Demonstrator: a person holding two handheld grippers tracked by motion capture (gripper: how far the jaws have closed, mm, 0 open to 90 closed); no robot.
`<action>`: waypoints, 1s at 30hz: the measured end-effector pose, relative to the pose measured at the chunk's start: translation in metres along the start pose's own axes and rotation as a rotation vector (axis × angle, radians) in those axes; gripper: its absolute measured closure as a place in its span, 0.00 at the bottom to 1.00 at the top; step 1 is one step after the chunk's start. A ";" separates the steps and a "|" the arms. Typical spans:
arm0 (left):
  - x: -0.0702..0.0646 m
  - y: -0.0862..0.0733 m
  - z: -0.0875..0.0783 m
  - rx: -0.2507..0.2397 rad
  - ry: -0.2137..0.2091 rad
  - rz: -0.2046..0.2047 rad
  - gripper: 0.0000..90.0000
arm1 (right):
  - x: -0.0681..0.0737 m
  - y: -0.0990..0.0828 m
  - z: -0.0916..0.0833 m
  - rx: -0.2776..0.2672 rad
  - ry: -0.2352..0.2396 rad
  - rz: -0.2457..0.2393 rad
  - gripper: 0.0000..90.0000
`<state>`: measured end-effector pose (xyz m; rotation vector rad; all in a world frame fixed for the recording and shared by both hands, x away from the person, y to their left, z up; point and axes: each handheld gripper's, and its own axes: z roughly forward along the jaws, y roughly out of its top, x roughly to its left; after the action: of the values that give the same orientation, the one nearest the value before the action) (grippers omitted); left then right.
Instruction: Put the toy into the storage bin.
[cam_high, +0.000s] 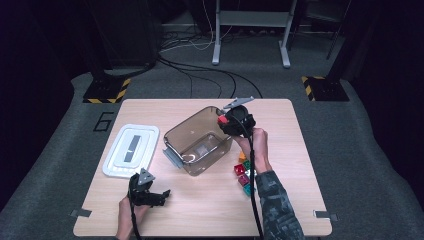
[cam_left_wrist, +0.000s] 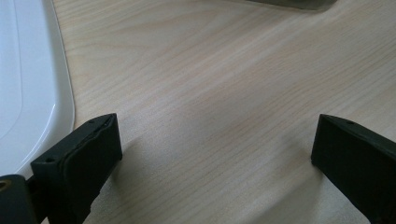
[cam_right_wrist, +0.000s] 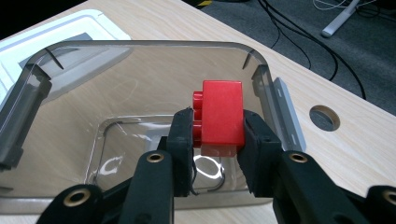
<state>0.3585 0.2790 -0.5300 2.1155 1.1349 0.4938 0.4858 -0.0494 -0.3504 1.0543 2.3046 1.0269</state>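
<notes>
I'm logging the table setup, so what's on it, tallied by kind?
Clear tub: 1
White lid: 1
Red block in the right tongs: 1
Pile of coloured blocks: 1, blocks too small to count
Total: 4

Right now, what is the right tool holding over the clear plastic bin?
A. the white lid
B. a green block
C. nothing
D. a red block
D: in the right gripper view the right tool is clamped on a red block, above the open clear bin.
</notes>
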 end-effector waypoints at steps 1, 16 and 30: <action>0.000 0.000 0.000 -0.002 0.001 -0.003 0.02 | 0.000 0.002 0.004 0.009 0.004 0.008 0.75; 0.000 0.000 0.000 -0.005 0.002 -0.006 0.02 | -0.004 0.000 0.027 0.045 0.001 0.026 0.75; 0.000 0.000 0.000 -0.005 0.002 -0.006 0.02 | -0.001 -0.002 0.030 0.049 -0.009 0.028 0.55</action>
<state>0.3585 0.2788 -0.5304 2.1070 1.1390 0.4954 0.5038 -0.0373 -0.3715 1.1108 2.3255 0.9790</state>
